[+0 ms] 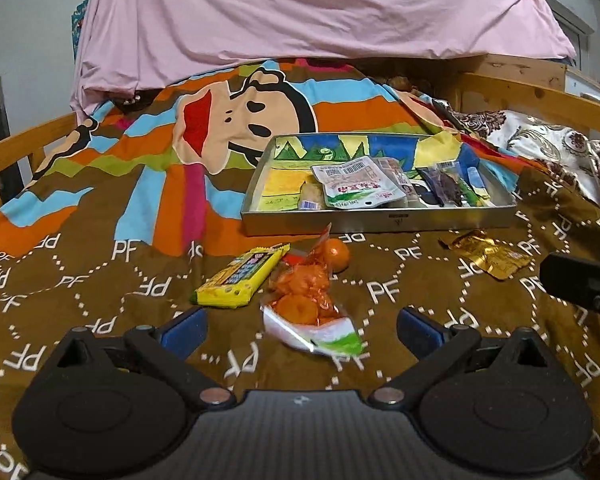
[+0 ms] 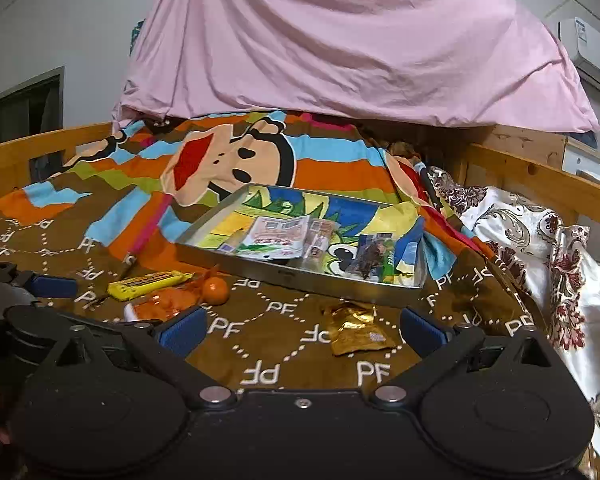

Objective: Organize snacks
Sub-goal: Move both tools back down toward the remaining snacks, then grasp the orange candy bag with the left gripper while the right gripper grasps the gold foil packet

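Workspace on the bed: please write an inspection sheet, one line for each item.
Surface: brown blanket with a cartoon print, on a wooden-framed bed.
Job's things: metal tray holds several snack packets; outside it, nearer the grippers, lie a yellow packet, a bag of oranges and a gold packet.
Clutter: pink sheet draped behind; floral cloth at the right.
Grippers: left gripper open, around the bag of oranges but apart from it; right gripper open, gold packet between its fingers, untouched.
Cables: nothing seen.
Surroundings: white wall, air conditioner.

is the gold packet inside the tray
No, the gold packet lies on the blanket in front of the tray, outside it.
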